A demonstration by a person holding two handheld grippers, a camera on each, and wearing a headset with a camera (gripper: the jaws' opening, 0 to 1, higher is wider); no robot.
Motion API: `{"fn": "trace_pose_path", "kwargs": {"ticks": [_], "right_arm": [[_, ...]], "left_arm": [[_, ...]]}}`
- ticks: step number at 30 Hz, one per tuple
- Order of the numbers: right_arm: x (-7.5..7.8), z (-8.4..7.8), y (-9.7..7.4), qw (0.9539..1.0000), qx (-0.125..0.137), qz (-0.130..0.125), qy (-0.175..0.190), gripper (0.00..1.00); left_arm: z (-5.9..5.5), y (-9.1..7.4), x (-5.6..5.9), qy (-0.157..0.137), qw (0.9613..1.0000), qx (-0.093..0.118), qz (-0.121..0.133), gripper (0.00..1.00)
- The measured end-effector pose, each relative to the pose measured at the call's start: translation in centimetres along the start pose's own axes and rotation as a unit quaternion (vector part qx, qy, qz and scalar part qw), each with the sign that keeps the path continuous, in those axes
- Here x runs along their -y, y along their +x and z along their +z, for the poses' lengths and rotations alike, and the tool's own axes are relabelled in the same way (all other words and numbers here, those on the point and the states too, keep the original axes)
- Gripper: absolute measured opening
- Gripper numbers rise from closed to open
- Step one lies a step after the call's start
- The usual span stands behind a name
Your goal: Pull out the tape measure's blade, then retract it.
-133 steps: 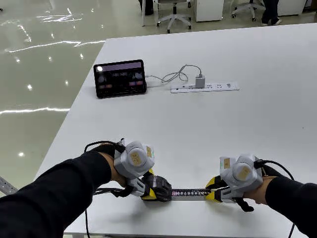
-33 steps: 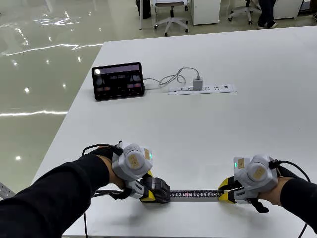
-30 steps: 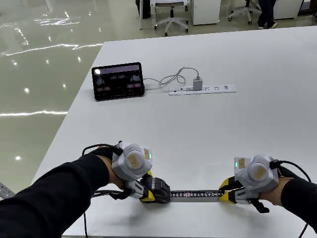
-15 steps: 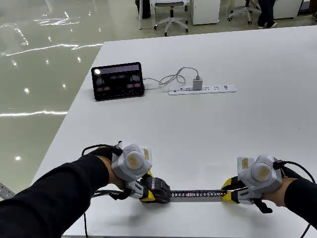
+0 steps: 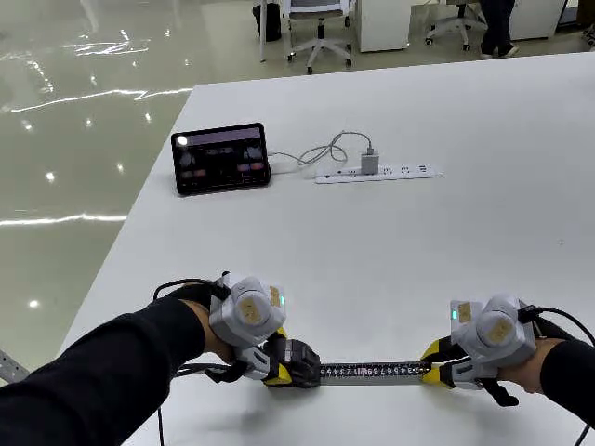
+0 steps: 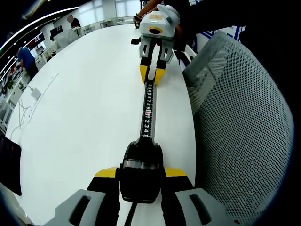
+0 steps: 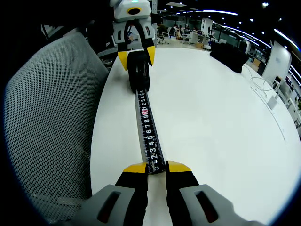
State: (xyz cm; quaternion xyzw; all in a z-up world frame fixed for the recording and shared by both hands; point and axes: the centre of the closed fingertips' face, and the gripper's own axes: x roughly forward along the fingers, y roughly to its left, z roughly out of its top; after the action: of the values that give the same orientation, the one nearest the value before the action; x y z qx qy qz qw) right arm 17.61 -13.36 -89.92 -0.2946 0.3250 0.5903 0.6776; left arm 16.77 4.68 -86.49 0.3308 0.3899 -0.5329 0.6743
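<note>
**Tape measure blade stretched between two grippers at a white table's near edge**

The head view takes in the room: a glossy pale floor [image 5: 74, 139] to the left, rolling office chairs [image 5: 321, 28] at the far end, and a broad white table [image 5: 446, 232]. Far ahead of the left gripper [image 5: 282, 360] a dark tablet [image 5: 221, 158] stands propped with its screen lit. Beside it, a white power strip [image 5: 376, 173] lies flat with a grey cable [image 5: 321, 147] looping from its plug.

The two gripper views add something the head view lacks: a grey mesh chair back [image 6: 240, 117] close along the table edge, just beside both grippers. Each also shows the other gripper face-on at the blade's far end. More desks and ceiling lights sit behind the left gripper in the right gripper view.

The right gripper [image 5: 430, 364] is well apart from the left one. Both have grey bodies and yellow-tipped jaws, held in gloved hands with dark sleeves.

The tape measure case [image 6: 141, 172] is black and glossy. It sits clamped between the left gripper's jaws, resting on the table.

The blade [image 7: 148, 132] is dark with white numerals and one red mark. It runs straight and flat along the table from the case to the right gripper. That gripper's jaws are pinched together on the blade's tip.
</note>
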Motion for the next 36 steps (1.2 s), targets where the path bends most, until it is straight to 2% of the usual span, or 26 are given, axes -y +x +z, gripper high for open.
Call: {"fn": "trace_pose_path", "kwargs": {"ticks": [36], "right_arm": [[0.16,-0.9,-0.76,1.0,-0.001,-0.003,0.007,0.09]], "left_arm": [[0.03,-0.07,0.03,-0.001,1.0,0.0,-0.001,0.29]]}}
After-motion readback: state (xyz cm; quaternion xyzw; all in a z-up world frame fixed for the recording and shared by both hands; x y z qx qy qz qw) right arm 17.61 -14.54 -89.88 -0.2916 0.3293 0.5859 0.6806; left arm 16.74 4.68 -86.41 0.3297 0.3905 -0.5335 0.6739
